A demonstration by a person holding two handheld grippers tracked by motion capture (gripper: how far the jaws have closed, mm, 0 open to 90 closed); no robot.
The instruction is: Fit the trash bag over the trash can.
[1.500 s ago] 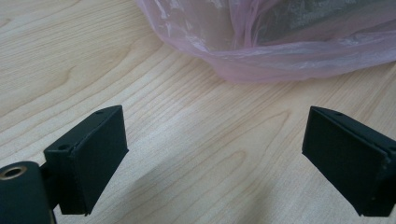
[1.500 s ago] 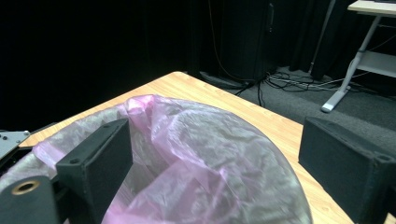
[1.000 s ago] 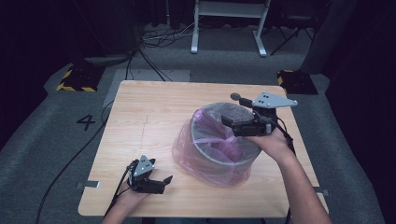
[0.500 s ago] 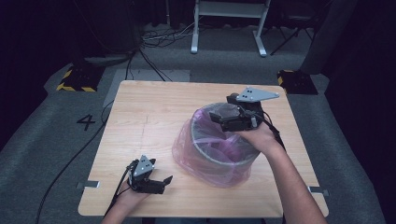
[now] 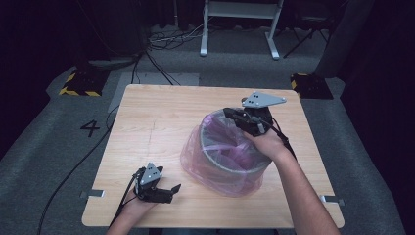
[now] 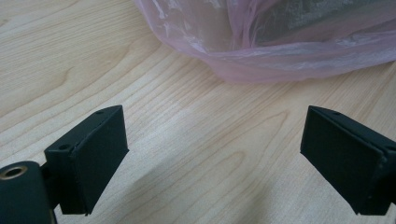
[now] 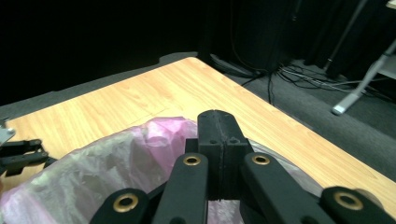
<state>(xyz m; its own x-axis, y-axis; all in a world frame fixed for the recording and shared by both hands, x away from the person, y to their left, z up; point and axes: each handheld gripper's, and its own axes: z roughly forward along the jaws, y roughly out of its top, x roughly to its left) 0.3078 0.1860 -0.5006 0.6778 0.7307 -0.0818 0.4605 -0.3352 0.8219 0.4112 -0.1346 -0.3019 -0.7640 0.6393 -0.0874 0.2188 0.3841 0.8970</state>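
1. Scene: wooden table [image 5: 161, 122] with a round bin [image 5: 230, 164] lined with a thin pink plastic bag [image 5: 195, 156]; the bag drapes over the rim and down the outside wall. Bin sits right of table centre, roughly 4 o'clock from the middle.
2. Right gripper [image 5: 234, 116] is at the bin's rim, about 1 o'clock on the rim. Its jaws have just been closing and now meet flat together in the right gripper view [image 7: 218, 140]. Pink film bunches right around them [image 7: 159, 133], so probably a pinch of the bag edge, but no film is visible between the pads; can't confirm a hold.
3. Left gripper [image 5: 169, 190] rests on the table at the near edge, about 8 o'clock from the bin. Jaws wide apart, nothing between them [image 6: 215, 154]; bag skirt lies ahead, not touched.
4. Handling, bag: judged very light, limp, slippery, crinkly. Stretches and tears easily if yanked; it will slide off the rim with a small tug.
5. Handling, bin: looks stiff and light, likely to shift or tip if the film is pulled sideways.
6. Where to grip: a gathered fold of film at the rim, not a single layer. Brace or pinch the opposite side with the free claw, near 7 o'clock on the rim.
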